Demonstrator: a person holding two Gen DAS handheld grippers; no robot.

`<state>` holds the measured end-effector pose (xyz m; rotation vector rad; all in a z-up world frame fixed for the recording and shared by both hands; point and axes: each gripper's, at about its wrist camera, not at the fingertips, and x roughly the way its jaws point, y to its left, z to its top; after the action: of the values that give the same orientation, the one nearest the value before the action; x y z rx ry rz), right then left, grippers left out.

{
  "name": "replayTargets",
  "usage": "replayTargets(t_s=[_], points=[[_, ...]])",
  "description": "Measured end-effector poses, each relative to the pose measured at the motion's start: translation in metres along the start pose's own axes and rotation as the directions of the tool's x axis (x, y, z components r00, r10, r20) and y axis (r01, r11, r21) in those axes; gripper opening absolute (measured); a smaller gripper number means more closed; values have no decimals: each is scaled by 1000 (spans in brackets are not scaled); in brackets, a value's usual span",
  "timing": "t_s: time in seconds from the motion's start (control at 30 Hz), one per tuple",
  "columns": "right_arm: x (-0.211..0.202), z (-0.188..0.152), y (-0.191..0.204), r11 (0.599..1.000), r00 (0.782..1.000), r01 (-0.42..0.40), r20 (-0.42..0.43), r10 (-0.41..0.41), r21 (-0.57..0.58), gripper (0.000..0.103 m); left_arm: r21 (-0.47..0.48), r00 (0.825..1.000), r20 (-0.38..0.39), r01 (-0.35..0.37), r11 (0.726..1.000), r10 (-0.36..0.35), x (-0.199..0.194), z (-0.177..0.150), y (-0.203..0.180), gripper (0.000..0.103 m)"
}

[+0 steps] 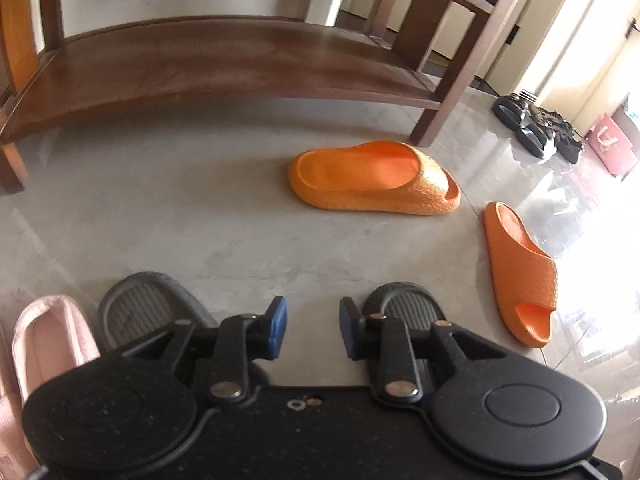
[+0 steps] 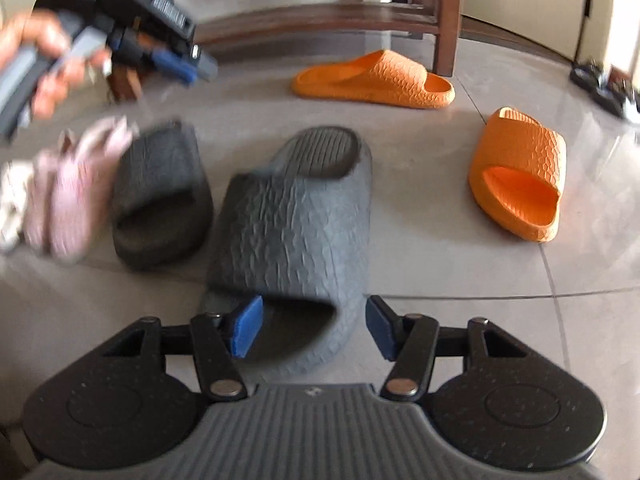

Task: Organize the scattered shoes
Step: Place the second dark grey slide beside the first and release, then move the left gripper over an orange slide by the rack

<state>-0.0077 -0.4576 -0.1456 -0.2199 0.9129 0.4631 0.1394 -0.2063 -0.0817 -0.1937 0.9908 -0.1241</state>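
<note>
The grey slide (image 2: 292, 236) lies on the floor (image 2: 440, 272), its toe strap between the right tool (image 2: 314, 328) pads, clenched. Light, flexible foam: grip the strap. Left tool (image 1: 313, 330) is released, empty.

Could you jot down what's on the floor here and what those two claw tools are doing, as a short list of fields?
Place: tiled floor by a wooden rack
Orange slippers: two, apart; one beside the rack leg, one nearer
Grey slippers: two side by side, left, right
Pink slippers: left of the grey pair, blurred
Left gripper: open, nothing between the pads
Right gripper: open around the right grey slipper's toe; grip unclear
Far shoes: dark pile by the wall
</note>
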Motion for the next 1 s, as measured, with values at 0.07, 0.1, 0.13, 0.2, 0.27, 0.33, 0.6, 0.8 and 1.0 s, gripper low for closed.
replayTargets(t_s=[0.07, 0.1, 0.13, 0.2, 0.27, 0.33, 0.6, 0.8, 1.0], points=[[9, 5, 4, 999, 1000, 18, 1, -18, -41, 61, 32, 1000, 1, 12, 999, -12, 3, -2, -5, 30], [14, 9, 4, 998, 1000, 21, 5, -21, -56, 60, 53, 1000, 1, 16, 998, -16, 3, -3, -8, 31], [19, 13, 5, 997, 1000, 24, 10, -23, -70, 59, 72, 1000, 0, 17, 997, -17, 3, -5, -9, 32], [28, 22, 5, 996, 1000, 24, 21, -23, -85, 59, 95, 1000, -4, 7, 995, -7, 2, -6, -8, 33], [33, 27, 6, 994, 999, 24, 31, -21, -107, 52, 107, 1000, -10, -18, 994, 19, 3, -6, -3, 34], [41, 31, 13, 976, 998, 50, 50, -40, -213, 45, 136, 998, -43, -49, 989, 56, 7, -4, 7, 34], [66, 45, 32, 802, 991, 57, 131, 27, -594, 43, 79, 982, -186, -25, 997, 39, 16, -8, 45, 36], [71, 53, 41, 720, 986, 25, 136, 96, -693, 43, 79, 982, -190, 19, 997, -4, 19, -10, 43, 36], [61, 56, 29, 841, 985, -57, 107, 135, -539, 45, 79, 986, -166, 29, 996, -15, 13, -2, 41, 36]])
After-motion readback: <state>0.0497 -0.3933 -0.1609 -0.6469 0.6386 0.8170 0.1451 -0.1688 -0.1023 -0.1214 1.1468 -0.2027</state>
